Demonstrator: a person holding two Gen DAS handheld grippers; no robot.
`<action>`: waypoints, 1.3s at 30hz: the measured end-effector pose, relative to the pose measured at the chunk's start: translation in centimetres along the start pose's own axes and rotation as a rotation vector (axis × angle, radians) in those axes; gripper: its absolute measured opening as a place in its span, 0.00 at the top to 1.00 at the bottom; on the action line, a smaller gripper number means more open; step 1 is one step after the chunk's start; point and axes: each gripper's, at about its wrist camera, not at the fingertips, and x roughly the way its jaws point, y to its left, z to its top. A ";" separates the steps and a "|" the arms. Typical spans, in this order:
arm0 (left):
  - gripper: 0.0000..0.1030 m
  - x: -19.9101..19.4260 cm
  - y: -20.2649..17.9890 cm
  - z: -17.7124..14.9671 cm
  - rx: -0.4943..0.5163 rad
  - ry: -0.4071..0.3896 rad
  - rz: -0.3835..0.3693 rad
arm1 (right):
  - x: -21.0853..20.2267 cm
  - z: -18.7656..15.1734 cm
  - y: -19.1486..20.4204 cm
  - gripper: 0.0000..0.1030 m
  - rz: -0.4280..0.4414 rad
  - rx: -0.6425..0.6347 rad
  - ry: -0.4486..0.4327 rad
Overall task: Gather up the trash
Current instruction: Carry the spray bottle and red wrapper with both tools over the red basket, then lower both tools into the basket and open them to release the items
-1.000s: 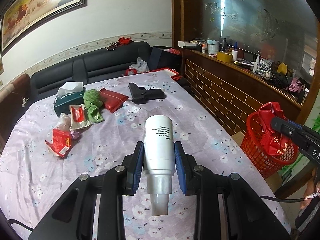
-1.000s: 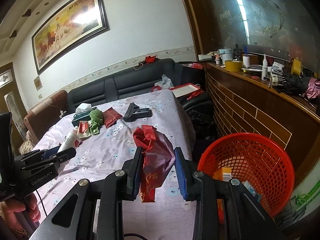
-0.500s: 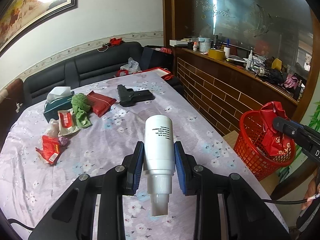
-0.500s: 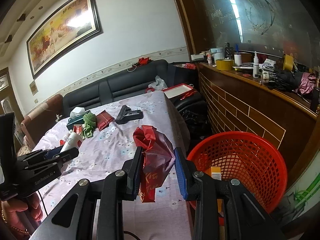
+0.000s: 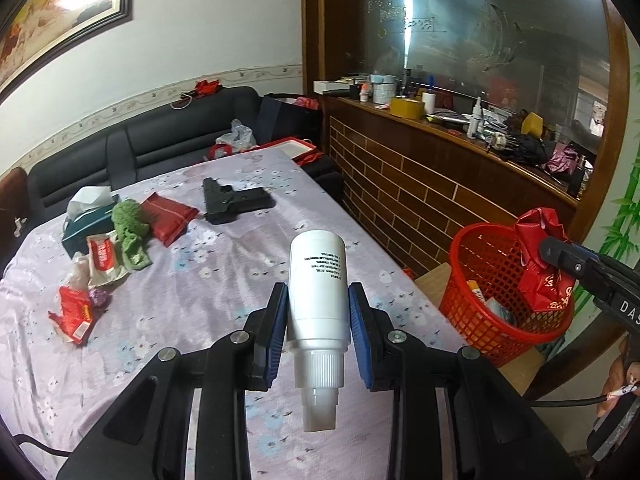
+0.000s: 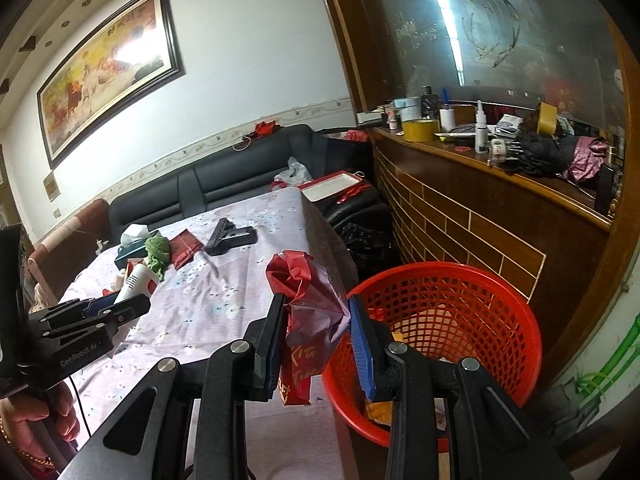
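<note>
Over the past second both grippers have drifted toward the red basket (image 6: 440,320) beside the desk (image 5: 200,280): the right gripper (image 6: 318,330), jaws clamped on a crumpled red bag (image 6: 308,320), now nears its rim, while the left gripper (image 5: 318,322) stays clamped on a white bottle (image 5: 318,280).

My left gripper (image 5: 318,322) and right gripper (image 6: 320,336) are black plastic, with blue pads (image 5: 362,330), silver screws (image 5: 239,336) and white lettering (image 6: 78,355).

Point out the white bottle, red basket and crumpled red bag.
white bottle (image 5: 318,280), left wrist view, label area of body.
red basket (image 6: 516,312), right wrist view, far rim.
crumpled red bag (image 6: 310,300), right wrist view, mid-crumple.
</note>
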 end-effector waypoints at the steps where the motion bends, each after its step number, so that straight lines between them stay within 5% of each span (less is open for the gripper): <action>1: 0.72 0.1 -0.3 0.1 0.004 0.000 -0.006 | 0.0 0.1 -0.3 0.68 -0.004 0.003 -0.001; 39: 0.72 3.0 -9.2 3.0 0.145 0.020 -0.166 | -2.8 -0.2 -7.7 0.68 -0.151 0.091 -0.039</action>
